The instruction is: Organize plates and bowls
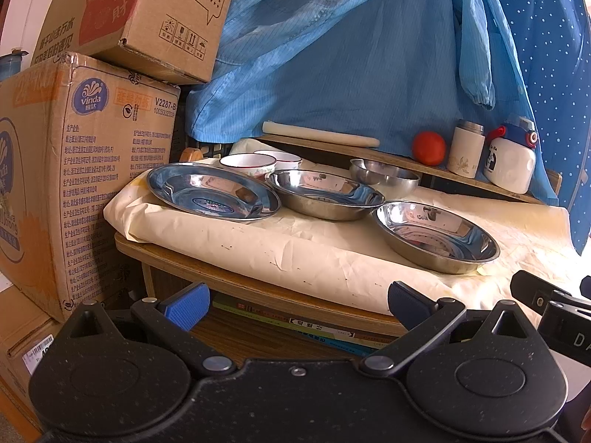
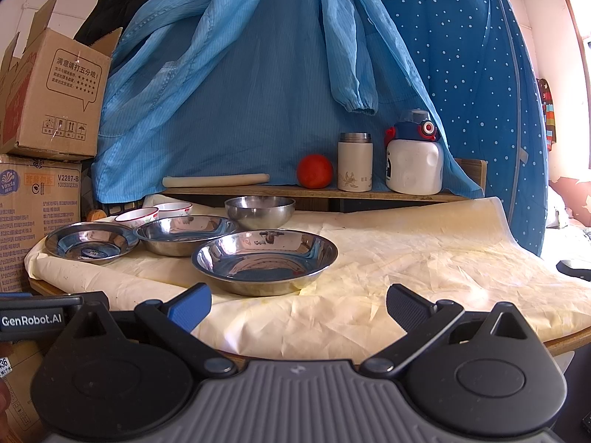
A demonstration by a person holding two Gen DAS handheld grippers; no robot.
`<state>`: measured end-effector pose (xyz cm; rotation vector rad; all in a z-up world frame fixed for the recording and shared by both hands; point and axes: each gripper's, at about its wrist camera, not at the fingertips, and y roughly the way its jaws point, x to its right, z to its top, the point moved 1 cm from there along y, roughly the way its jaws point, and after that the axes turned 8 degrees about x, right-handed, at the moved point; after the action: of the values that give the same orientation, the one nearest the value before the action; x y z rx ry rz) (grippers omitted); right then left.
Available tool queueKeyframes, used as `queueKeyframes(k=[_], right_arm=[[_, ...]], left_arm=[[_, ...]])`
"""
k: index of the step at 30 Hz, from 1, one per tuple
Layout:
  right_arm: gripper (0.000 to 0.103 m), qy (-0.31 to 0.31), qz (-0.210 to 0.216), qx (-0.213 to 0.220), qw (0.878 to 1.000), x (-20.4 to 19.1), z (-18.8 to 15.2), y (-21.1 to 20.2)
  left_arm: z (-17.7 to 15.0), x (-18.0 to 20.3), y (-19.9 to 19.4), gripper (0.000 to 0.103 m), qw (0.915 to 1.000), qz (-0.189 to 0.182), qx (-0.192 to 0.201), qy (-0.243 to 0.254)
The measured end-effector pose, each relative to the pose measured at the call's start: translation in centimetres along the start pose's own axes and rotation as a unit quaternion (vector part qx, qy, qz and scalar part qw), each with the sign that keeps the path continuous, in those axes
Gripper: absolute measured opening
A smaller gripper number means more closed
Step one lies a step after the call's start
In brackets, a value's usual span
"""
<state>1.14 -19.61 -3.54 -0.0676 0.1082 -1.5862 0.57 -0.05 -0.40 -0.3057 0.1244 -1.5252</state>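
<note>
Three steel plates lie on the cream-covered table point(image 2: 406, 258): a left plate point(image 1: 212, 192) point(image 2: 90, 241), a middle plate point(image 1: 323, 193) point(image 2: 184, 234) and a near plate point(image 1: 436, 236) point(image 2: 264, 260). A small steel bowl point(image 1: 384, 177) point(image 2: 259, 212) stands behind them. Two white red-rimmed bowls point(image 1: 247, 164) point(image 2: 136, 216) stand at the back left. My left gripper point(image 1: 299, 302) is open and empty, short of the table's front edge. My right gripper point(image 2: 299, 306) is open and empty just in front of the near plate.
A back shelf point(image 2: 314, 192) carries a rolling pin point(image 2: 216, 180), a red ball point(image 2: 314, 171), a cream flask point(image 2: 354, 162) and a white bottle point(image 2: 413, 162). Cardboard boxes point(image 1: 74, 170) are stacked at the left. Blue cloth point(image 2: 240, 92) hangs behind. Books point(image 1: 295, 323) lie under the table.
</note>
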Motion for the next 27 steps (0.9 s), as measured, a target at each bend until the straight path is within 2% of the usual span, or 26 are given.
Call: queueKeyframes(k=[19, 27], right_arm=[[0.103, 0.000, 0.000, -0.002, 1.000, 0.05, 0.15, 0.17], [0.103, 0.000, 0.000, -0.004, 1.000, 0.16, 0.40, 0.56]], left_arm=[[0.12, 0.07, 0.06, 0.102, 0.9995, -0.031, 0.000, -0.011], [0.71, 0.06, 0.00, 0.102, 0.9994, -0.032, 0.010, -0.007]])
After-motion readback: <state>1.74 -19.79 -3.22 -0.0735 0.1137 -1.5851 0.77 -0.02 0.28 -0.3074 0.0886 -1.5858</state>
